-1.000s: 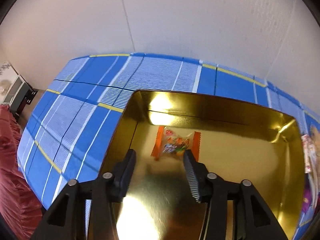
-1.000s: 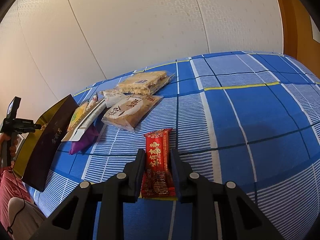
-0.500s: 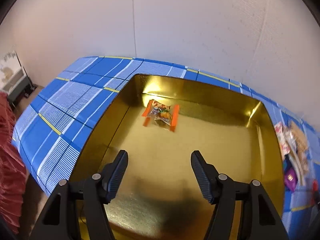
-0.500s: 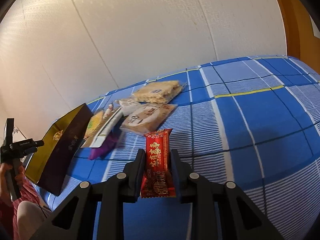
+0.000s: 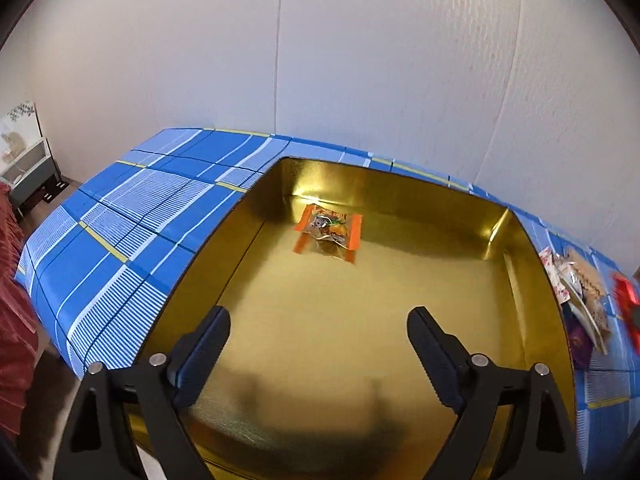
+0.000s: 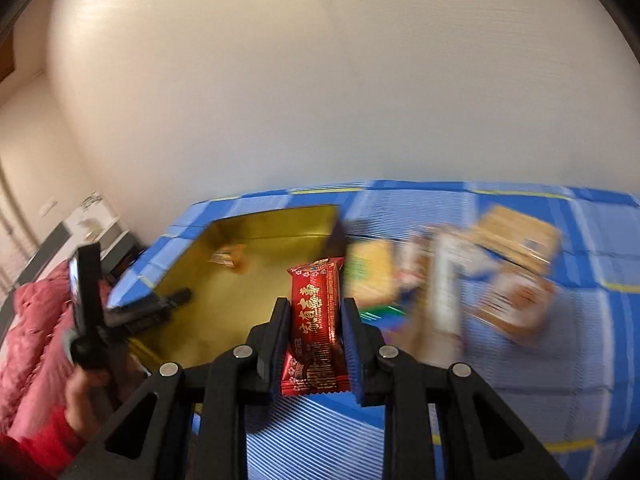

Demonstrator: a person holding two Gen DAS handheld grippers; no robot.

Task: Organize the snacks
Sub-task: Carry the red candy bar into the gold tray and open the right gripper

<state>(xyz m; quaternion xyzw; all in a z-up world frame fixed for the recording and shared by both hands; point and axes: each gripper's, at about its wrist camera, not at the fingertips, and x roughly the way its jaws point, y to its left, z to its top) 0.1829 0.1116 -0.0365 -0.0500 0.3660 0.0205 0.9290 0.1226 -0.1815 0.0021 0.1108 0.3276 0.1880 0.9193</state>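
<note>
My right gripper (image 6: 314, 330) was clamped on a red snack packet (image 6: 316, 332) printed with gold Chinese characters I could not read for certain, held upright above the blue checked cloth (image 6: 520, 420). My left gripper (image 5: 318, 344) hung over the gold tin (image 5: 520, 248), its jaws opening with nothing between them. An orange-ended candy packet (image 5: 330, 230) lay near the tin's far wall. Other snacks (image 6: 460, 276) beside the tin were blurred, their labels illegible.

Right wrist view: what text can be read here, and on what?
Red snack packet in the right gripper: large gold Chinese characters down its front, too soft to quote with confidence.
Loose snack packets on the blue cloth: blurred, unreadable.
Orange packet in the gold box: print too small.
</note>
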